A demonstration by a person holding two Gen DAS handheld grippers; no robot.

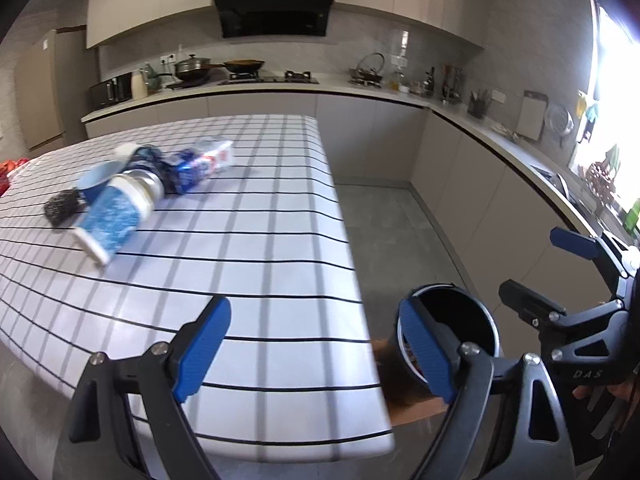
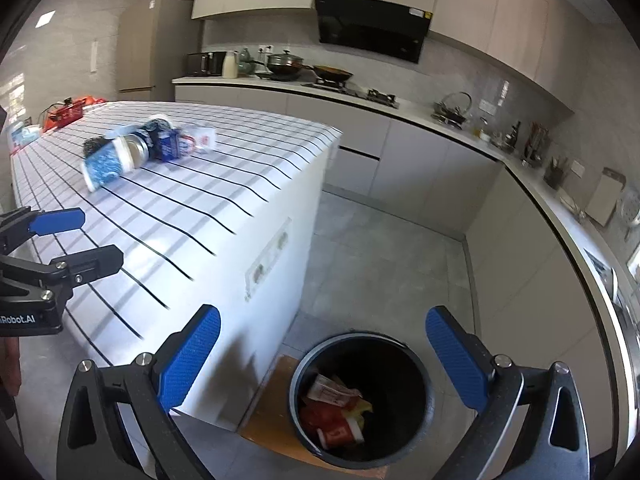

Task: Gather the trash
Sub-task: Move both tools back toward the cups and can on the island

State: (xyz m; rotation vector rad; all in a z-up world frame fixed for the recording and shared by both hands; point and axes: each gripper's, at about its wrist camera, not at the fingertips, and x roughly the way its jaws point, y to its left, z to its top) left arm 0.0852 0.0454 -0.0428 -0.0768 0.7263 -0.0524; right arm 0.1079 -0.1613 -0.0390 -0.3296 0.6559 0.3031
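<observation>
The left gripper (image 1: 316,350) hangs spread and empty over the near corner of the table (image 1: 256,264). The trash pile (image 1: 140,184), a paper cup (image 1: 114,216) among wrappers, lies ahead of it to the left. The right gripper (image 2: 324,360) is spread and empty too, directly above the bin (image 2: 362,400), which holds red and yellow wrappers.

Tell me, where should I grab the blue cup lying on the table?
Grip the blue cup across its middle, coming from above. It lies on its side with its rim towards the near table edge, so its round sides are free; other trash crowds its far end.
</observation>
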